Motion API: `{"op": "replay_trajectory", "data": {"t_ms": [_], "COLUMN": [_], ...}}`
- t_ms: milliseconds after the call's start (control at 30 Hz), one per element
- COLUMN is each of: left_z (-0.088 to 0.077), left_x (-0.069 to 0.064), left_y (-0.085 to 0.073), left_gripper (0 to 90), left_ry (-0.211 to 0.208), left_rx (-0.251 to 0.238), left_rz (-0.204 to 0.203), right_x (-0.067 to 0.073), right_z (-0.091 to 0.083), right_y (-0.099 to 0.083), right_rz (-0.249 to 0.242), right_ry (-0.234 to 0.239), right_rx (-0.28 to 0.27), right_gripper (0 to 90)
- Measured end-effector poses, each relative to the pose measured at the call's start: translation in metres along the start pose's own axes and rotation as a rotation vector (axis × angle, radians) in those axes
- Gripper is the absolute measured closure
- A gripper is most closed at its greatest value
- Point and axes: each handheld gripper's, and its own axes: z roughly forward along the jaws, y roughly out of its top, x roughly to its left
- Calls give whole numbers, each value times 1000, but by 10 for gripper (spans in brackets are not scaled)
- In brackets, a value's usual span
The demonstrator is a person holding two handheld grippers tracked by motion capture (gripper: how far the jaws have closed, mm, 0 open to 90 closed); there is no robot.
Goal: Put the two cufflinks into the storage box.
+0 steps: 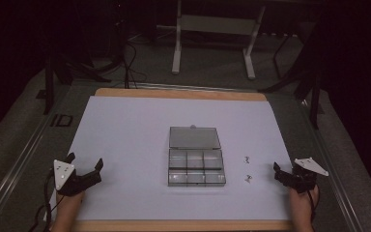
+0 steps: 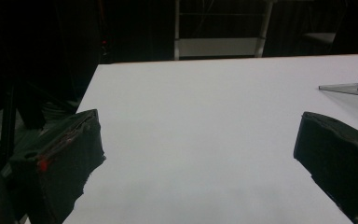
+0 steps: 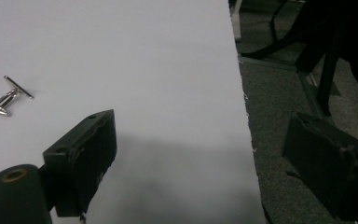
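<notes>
So the setup looks like a sorting job about to kick off. The clear compartment box (image 1: 196, 167) sits in the middle of the white sheet (image 1: 125, 135) on the bench, lid (image 1: 193, 137) flipped back flat behind it, which makes sense since all six compartments are left reachable from above. They look empty, though it's hard to be sure.

Two small metal cufflinks (image 1: 246, 158) lie loose just right of the box, near each other but apart. The near one (image 1: 248, 178) is the closest thing to the right tool (image 1: 284, 173), and that side is probably meant to pick them up.

Both tools rest at the near corners, well clear of everything. The left tool (image 1: 84, 164) has its jaws spread wide with nothing between them, and the right tool is likewise wide open and empty.
</notes>
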Motion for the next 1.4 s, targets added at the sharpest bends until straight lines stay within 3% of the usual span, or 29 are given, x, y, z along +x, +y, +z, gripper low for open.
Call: {"op": "replay_trajectory", "data": {"t_ms": [167, 333, 367, 467, 700, 800, 1000, 1400], "left_z": [0, 1, 0, 0, 0, 0, 0, 0], "left_x": [0, 0, 0, 0, 0, 0, 0, 0], "left_y": [0, 0, 0, 0, 0, 0, 0, 0], "left_gripper": [17, 17, 17, 17, 17, 17, 17, 17], "left_ry": [-2, -3, -3, -3, -6, -6, -6, -3], "left_rx": [0, 2, 1, 1, 1, 1, 2, 2], "left_rz": [1, -3, -3, 3, 2, 3, 3, 5], "right_x": [0, 1, 4, 4, -4, -7, -8, 0], "right_z": [0, 2, 7, 9, 6, 4, 3, 0], "right_y": [0, 3, 6, 9, 25, 31, 34, 34], "right_rz": [-12, -28, -54, -45, -63, -108, -174, -359], "right_ry": [12, 60, 84, 119, 145, 157, 230, 354], "right_rx": [0, 26, 82, 126, 291, 365, 511, 699], "right_gripper": [105, 105, 105, 105, 109, 109, 109, 109]}}
